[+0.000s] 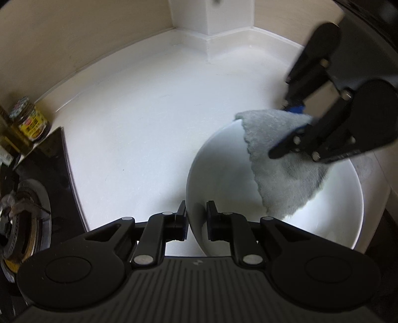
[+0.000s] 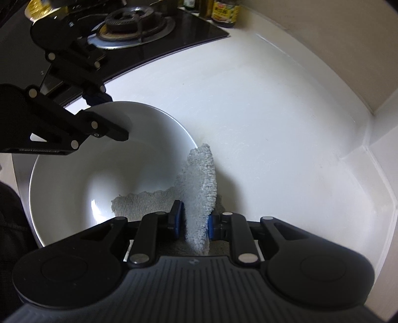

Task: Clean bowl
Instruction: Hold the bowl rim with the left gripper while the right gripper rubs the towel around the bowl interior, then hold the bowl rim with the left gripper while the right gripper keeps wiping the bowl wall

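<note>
A white bowl (image 1: 330, 223) sits tilted on the white counter (image 1: 149, 124). My left gripper (image 1: 196, 221) is shut on the bowl's rim, one finger outside and one inside. My right gripper (image 1: 291, 129) is shut on a grey cloth (image 1: 281, 159) that hangs over the far rim into the bowl. In the right wrist view the bowl (image 2: 82, 174) lies at left, the cloth (image 2: 199, 188) is pinched in my right gripper (image 2: 192, 223), and my left gripper (image 2: 109, 116) clamps the bowl's far rim.
A black gas hob with a burner (image 2: 129, 22) lies beside the bowl. Sauce jars (image 1: 29, 119) stand by the hob near the beige wall. A white raised ledge and corner post (image 1: 206, 29) bound the counter at the back.
</note>
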